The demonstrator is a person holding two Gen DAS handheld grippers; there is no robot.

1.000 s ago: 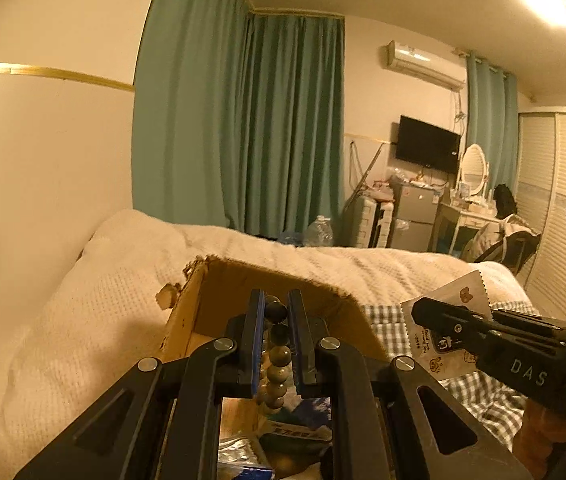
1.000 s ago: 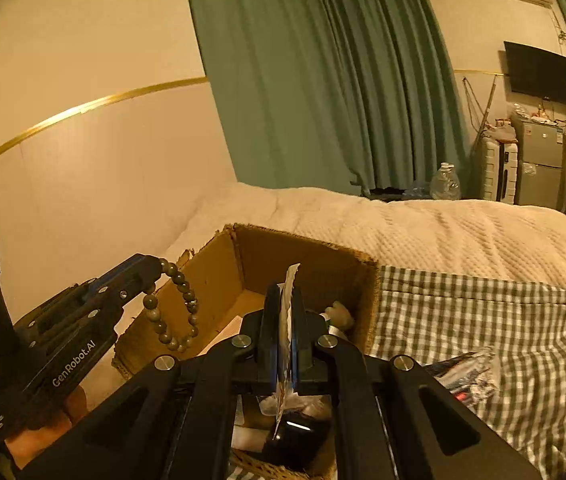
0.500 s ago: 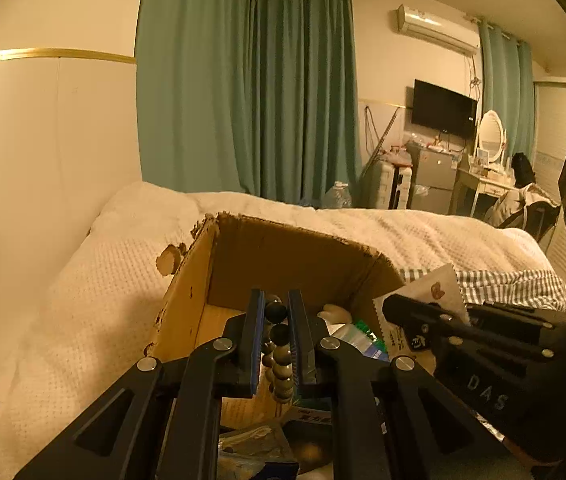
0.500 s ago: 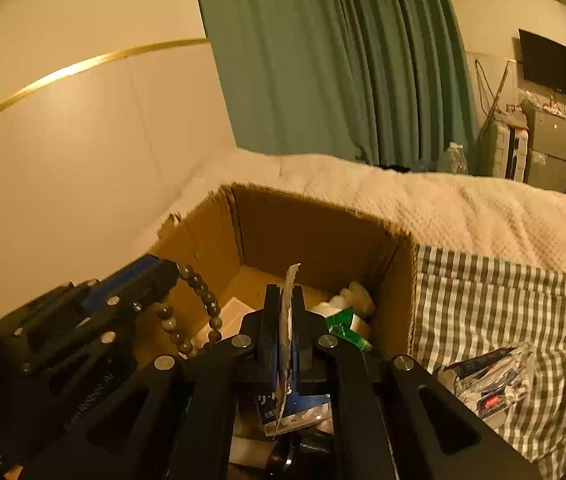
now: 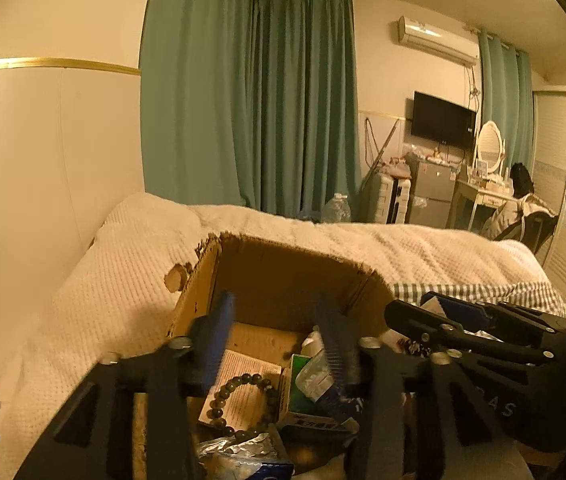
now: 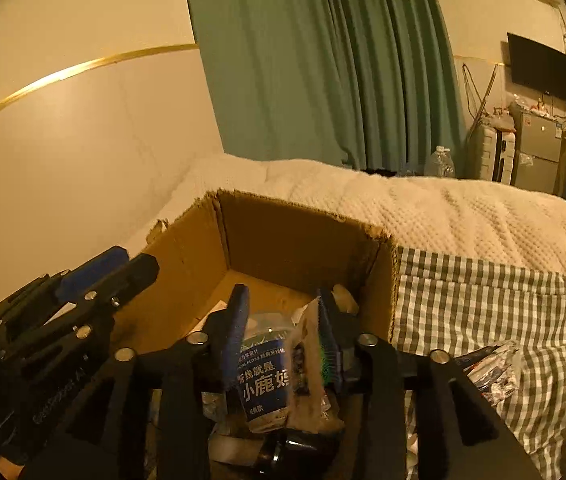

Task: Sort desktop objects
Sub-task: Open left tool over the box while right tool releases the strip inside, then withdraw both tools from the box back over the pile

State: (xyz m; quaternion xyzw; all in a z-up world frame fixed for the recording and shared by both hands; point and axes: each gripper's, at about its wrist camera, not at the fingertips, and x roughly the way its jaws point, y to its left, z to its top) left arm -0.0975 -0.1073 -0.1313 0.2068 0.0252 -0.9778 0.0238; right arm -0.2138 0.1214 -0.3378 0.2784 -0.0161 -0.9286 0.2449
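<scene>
An open cardboard box (image 5: 283, 268) (image 6: 295, 236) stands on the bed. My left gripper (image 5: 275, 316) is open above it, empty. A dark bead bracelet (image 5: 239, 404) lies in the box on a printed paper, below the left fingers. My right gripper (image 6: 283, 308) is open over the box; a flat paper packet (image 6: 309, 356) leans against its right finger, beside a blue floss packet (image 6: 265, 376). The right gripper shows in the left wrist view (image 5: 415, 312), and the left one in the right wrist view (image 6: 123, 264).
The box holds a green-white carton (image 5: 303, 396), foil packs (image 5: 239, 456) and a dark bottle (image 6: 295, 456). A white quilt (image 6: 443, 208) and a green checked cloth (image 6: 503, 312) with a clear plastic packet (image 6: 491, 368) lie to the right. A wall stands to the left.
Both grippers have opened. The bracelet dropped from the left gripper into the box. The paper packet came loose from the right gripper's grip and leans in the box. Both grippers moved closer over the box.
</scene>
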